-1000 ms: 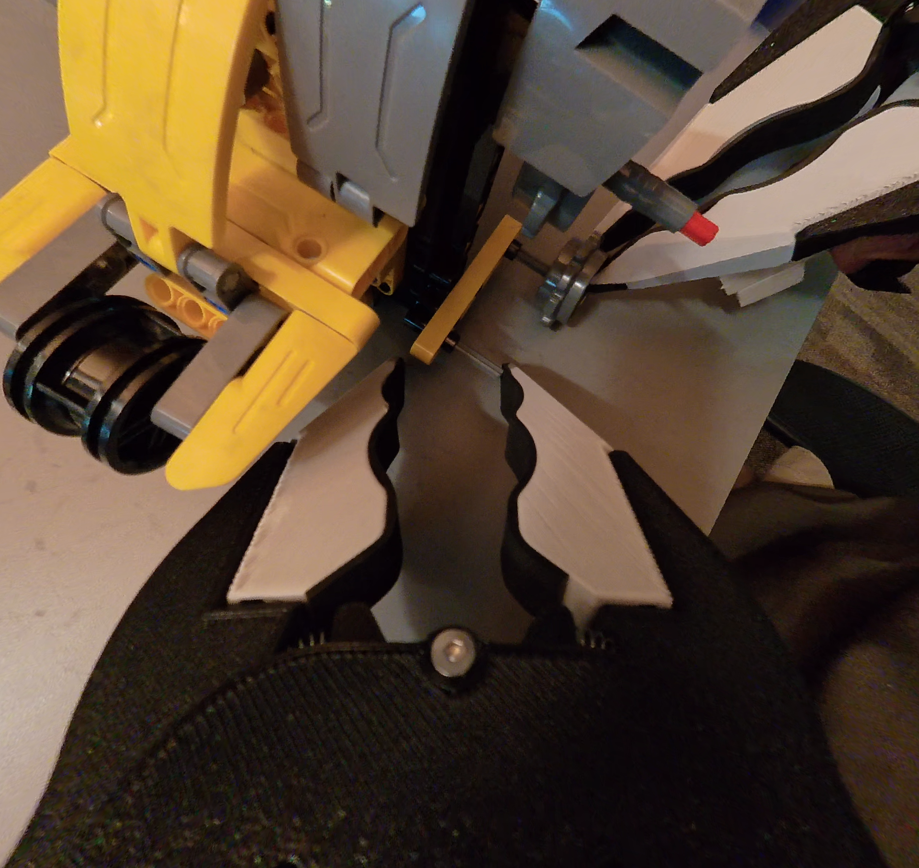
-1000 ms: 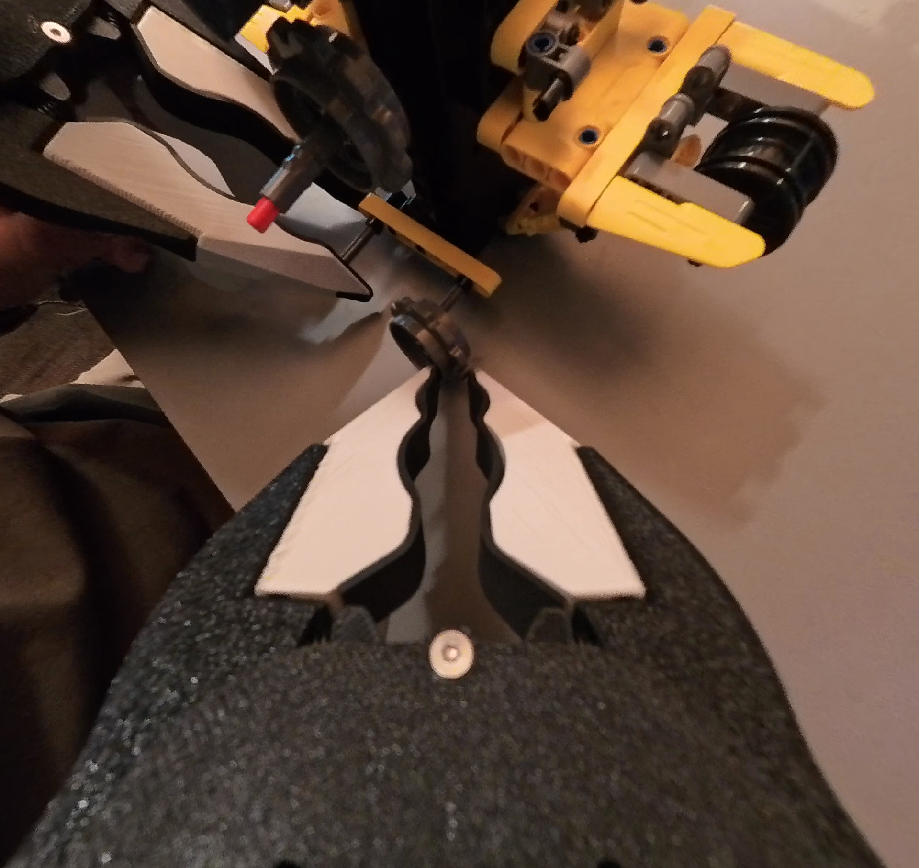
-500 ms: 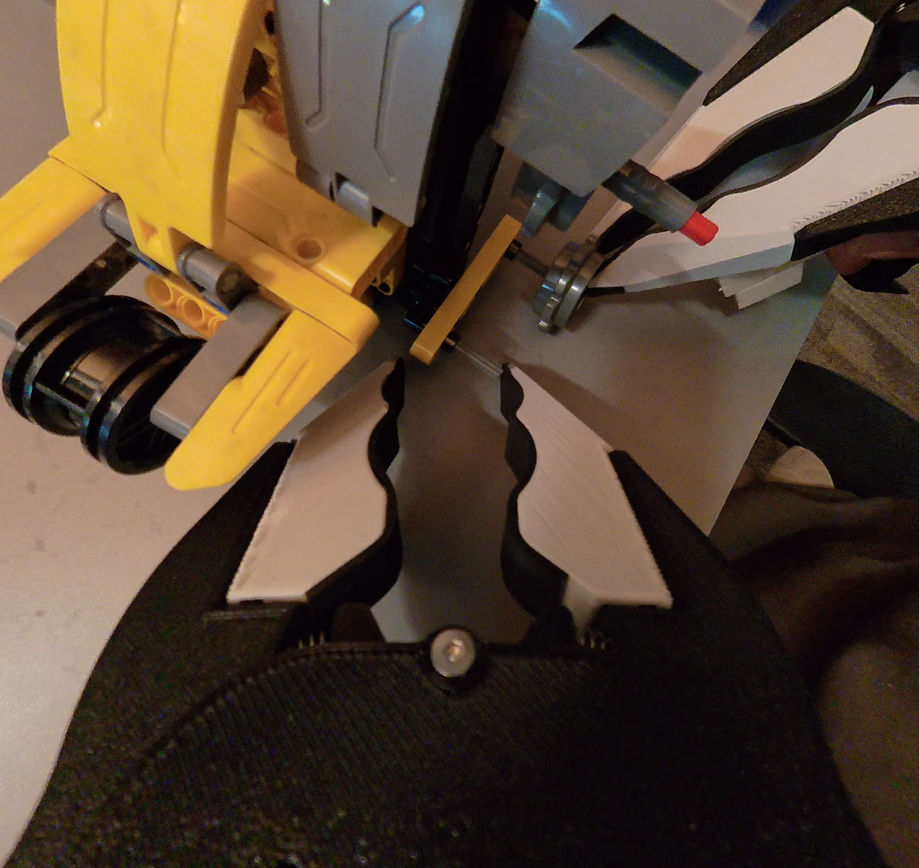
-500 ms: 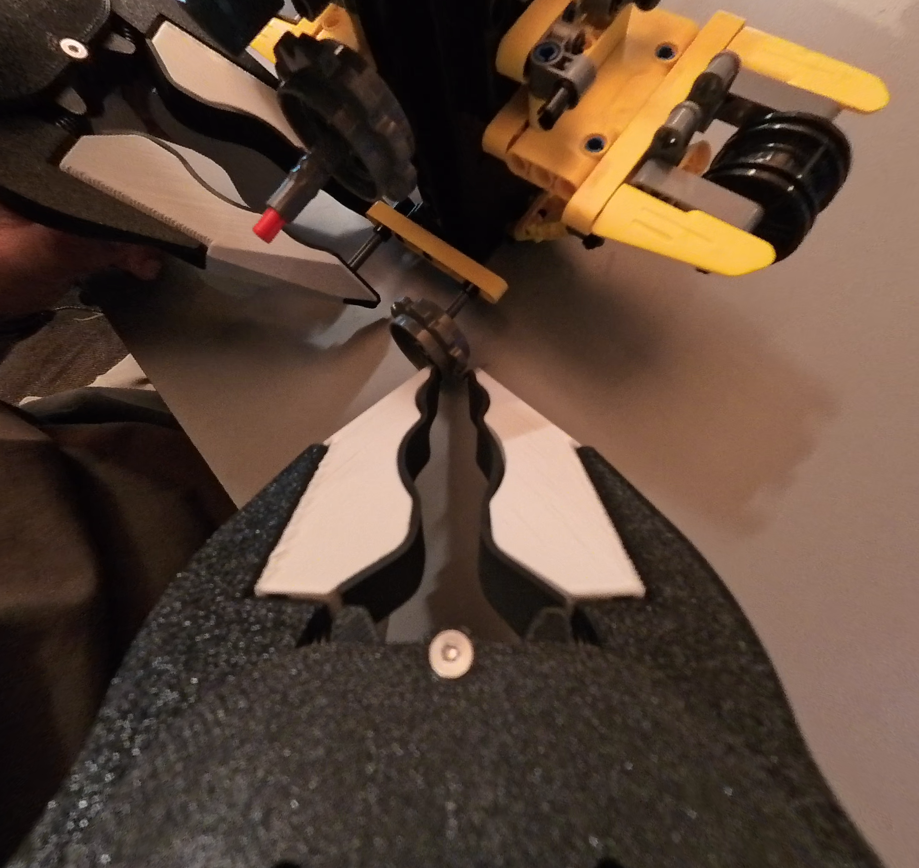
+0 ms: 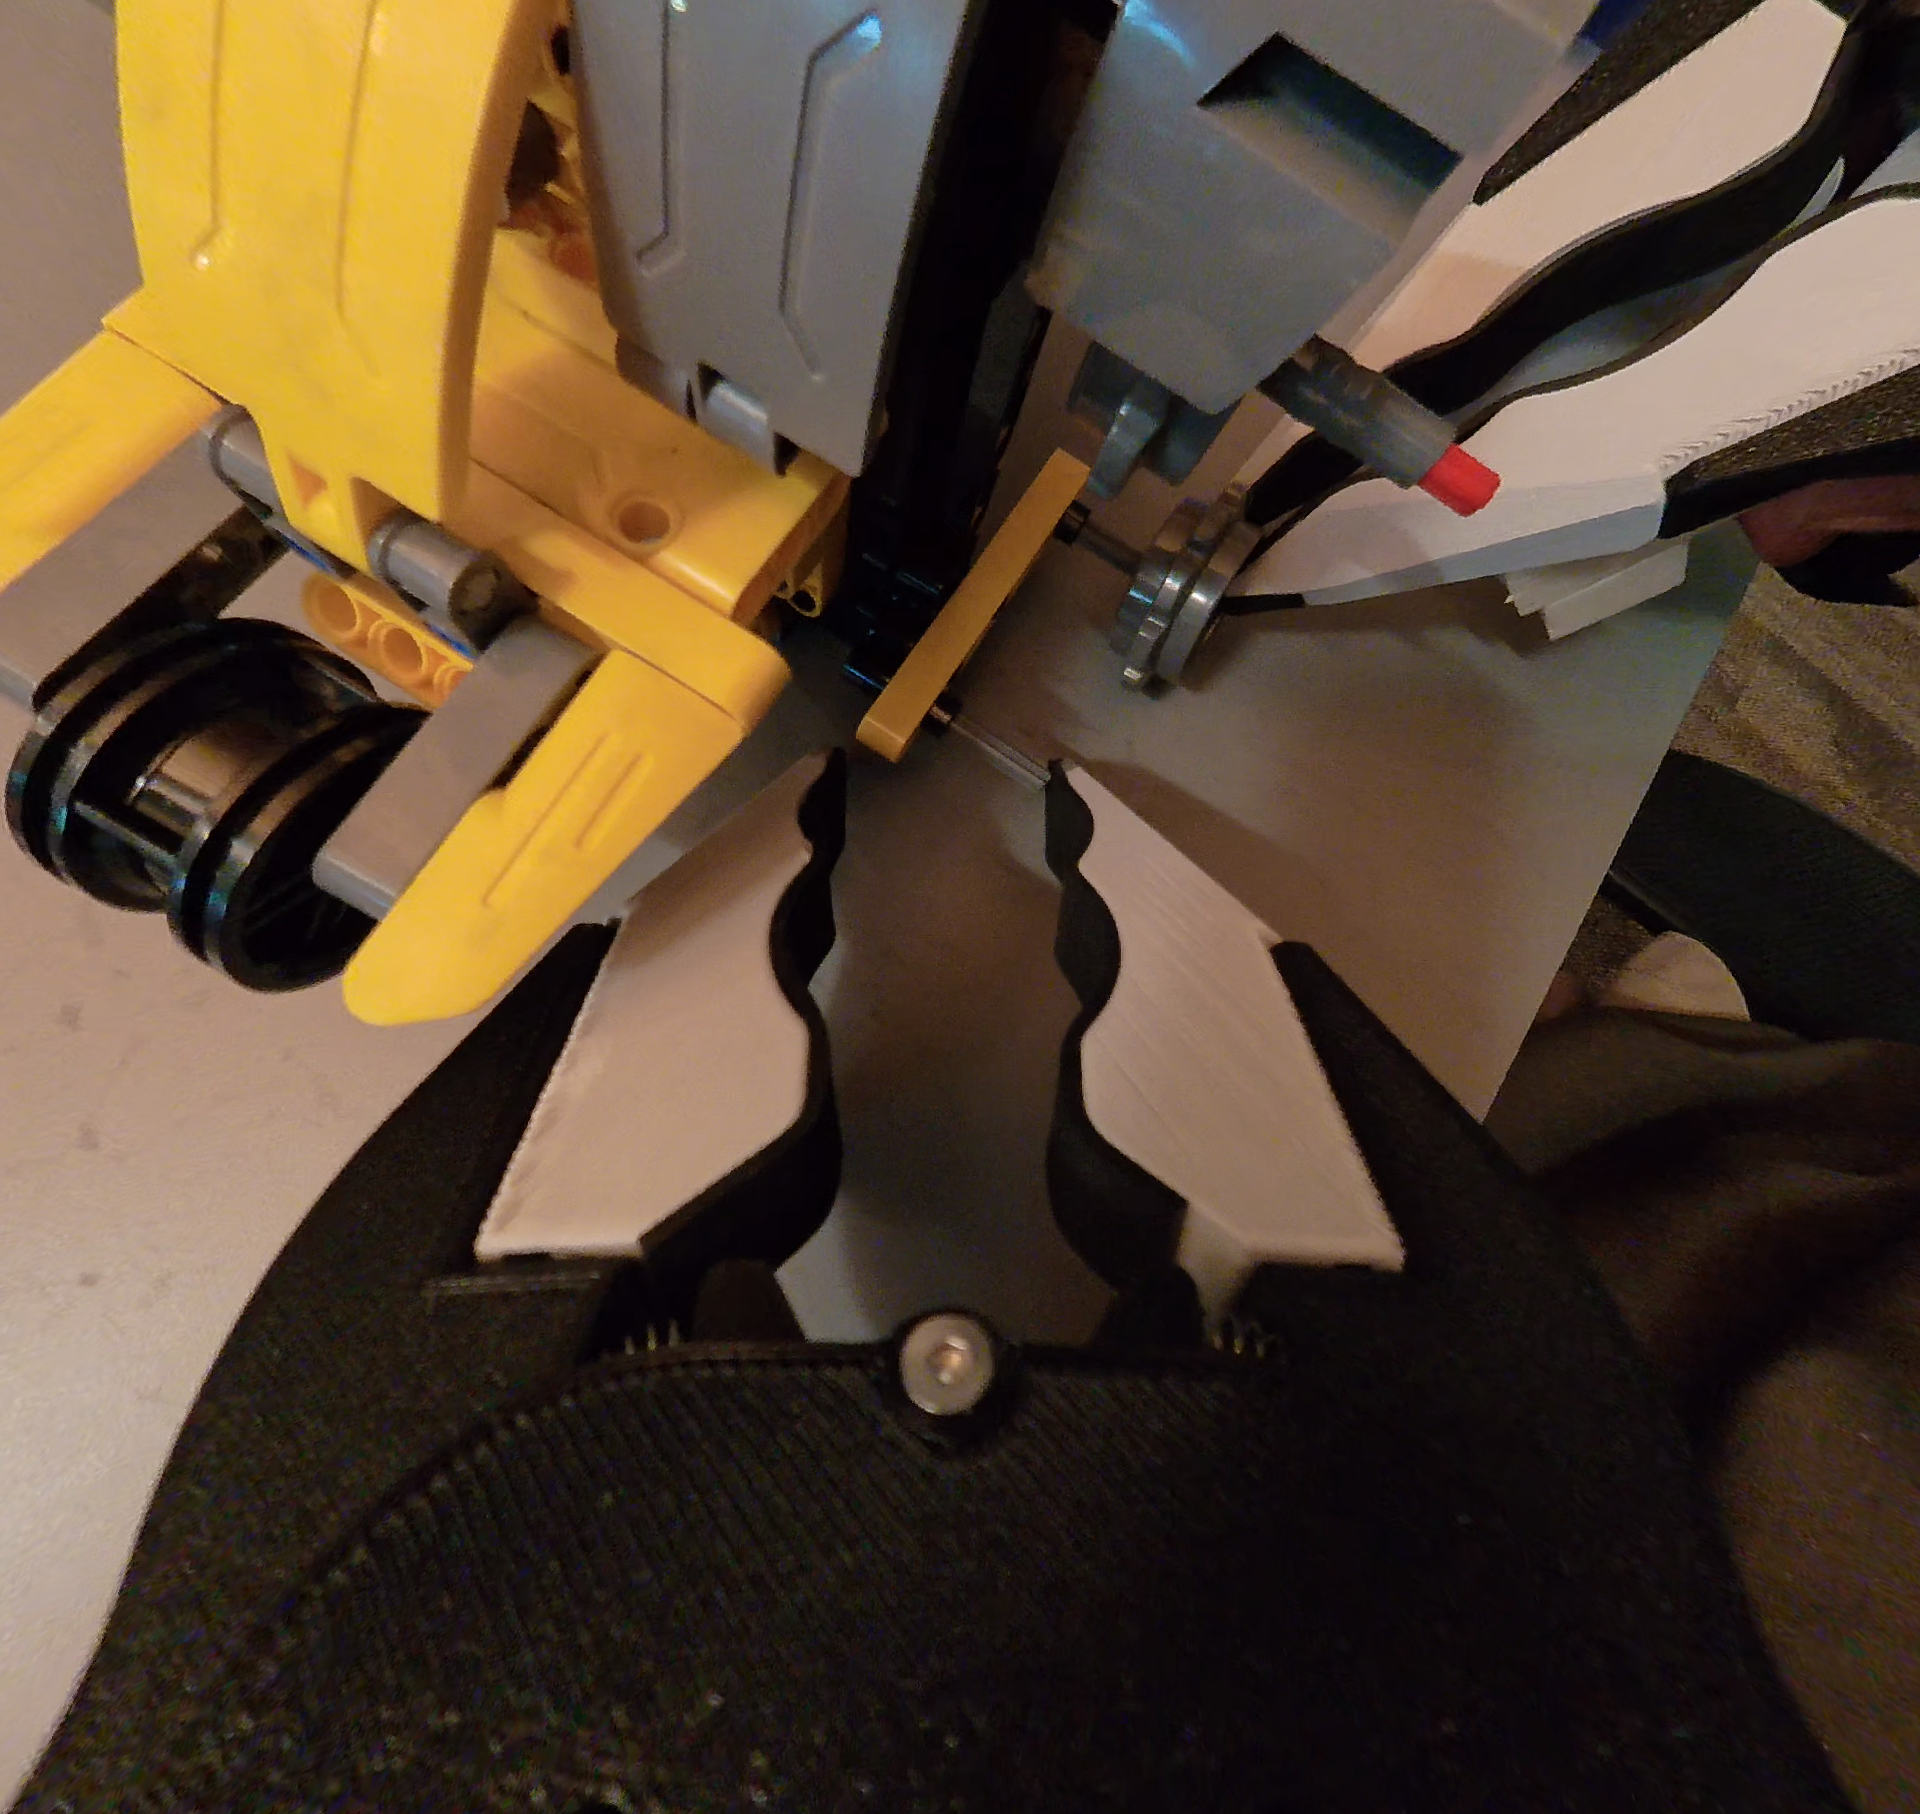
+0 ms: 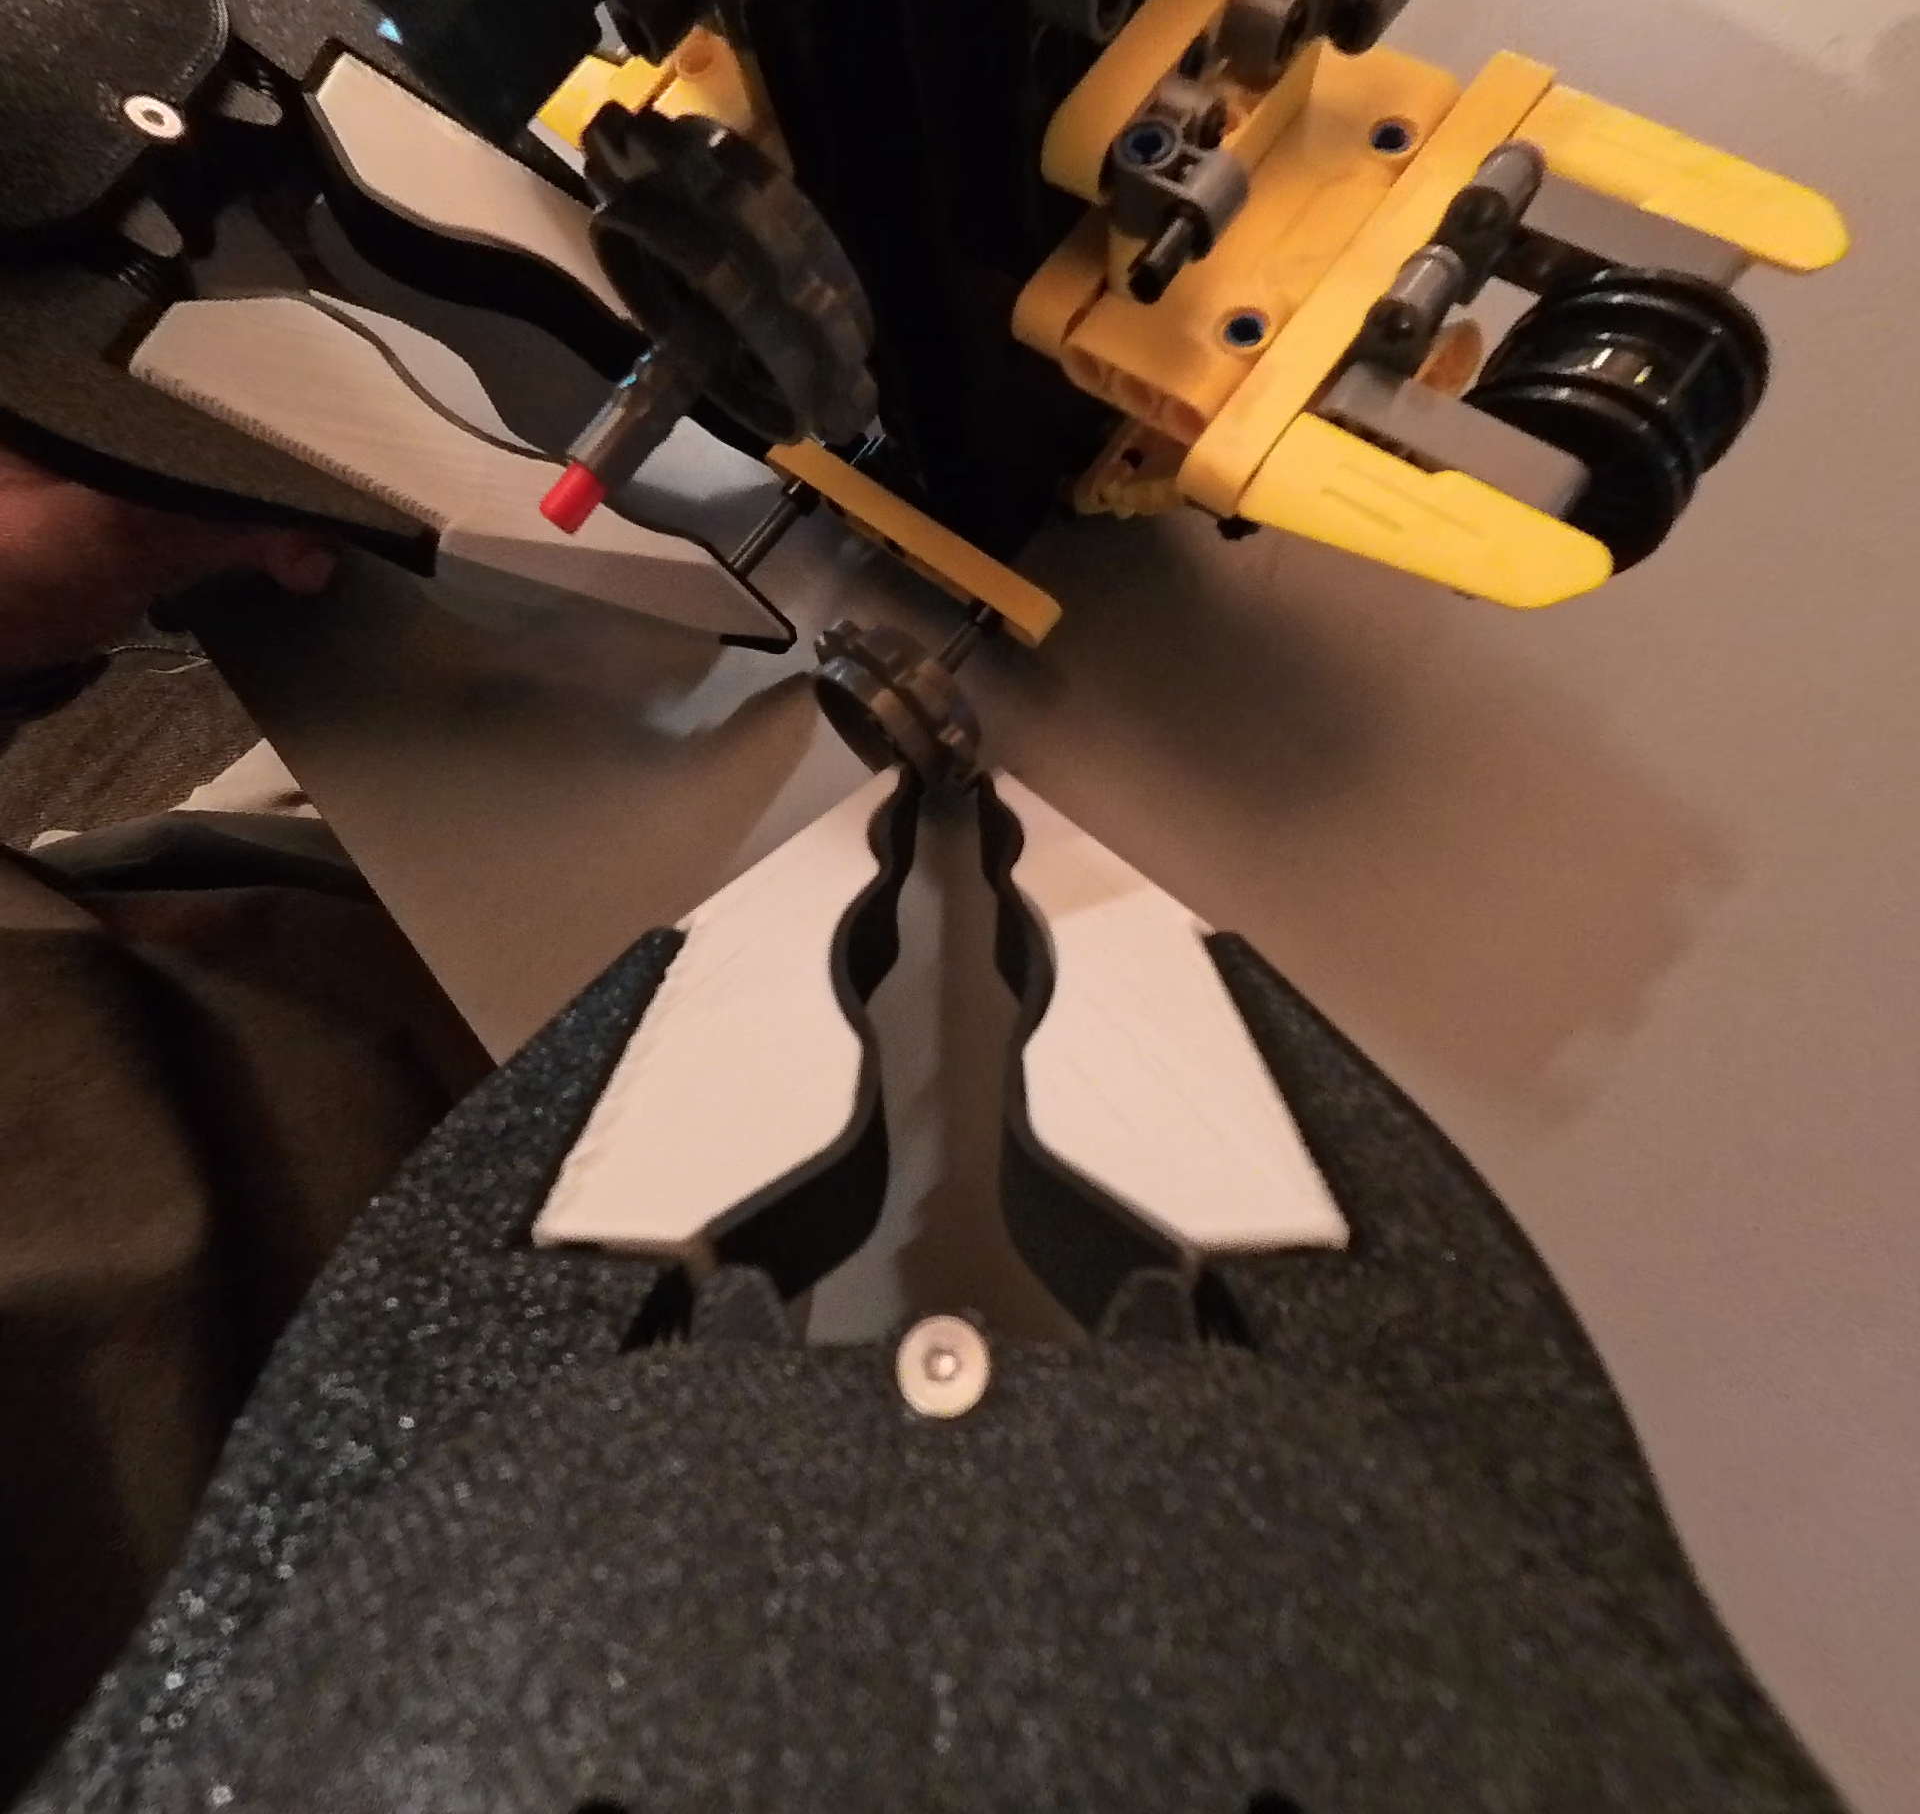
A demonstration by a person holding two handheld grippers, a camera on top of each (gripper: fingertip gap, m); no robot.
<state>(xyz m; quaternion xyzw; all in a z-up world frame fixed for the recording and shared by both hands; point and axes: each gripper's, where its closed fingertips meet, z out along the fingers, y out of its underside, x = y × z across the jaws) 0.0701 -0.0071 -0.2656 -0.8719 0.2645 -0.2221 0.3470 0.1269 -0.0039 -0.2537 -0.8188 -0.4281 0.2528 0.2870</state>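
Grey tabletop [image 5: 1299, 891] carries everything, its near edge running just in front of both tools, with dark cloth below it. On it stands a large toy model [image 5: 727, 237] built of yellow and grey plastic bricks, with a black core; it fills the far half of the left wrist view. At its left end a black wheel [image 5: 177, 808] sits between two yellow prongs, and the same wheel [image 6: 1631, 393] shows at the far right of the right wrist view. The left gripper [image 5: 940, 777] is released, its white fingers standing apart with bare table between them; its tips lie just in front of a thin yellow bar [image 5: 971, 611] at the base of the model, and I cannot tell whether they touch it. The right gripper [image 6: 940, 788] is clenched on a small dark gear [image 6: 899, 704] by its rim; the gear sits on a thin black axle that runs to the yellow bar [image 6: 925, 538]. Seen from the left, this gear [image 5: 1174, 601] lies right of the bar, with the right gripper [image 5: 1262, 569] reaching in from the far right. Just above it, a grey peg with a red tip [image 5: 1455, 481] sticks out from the model.
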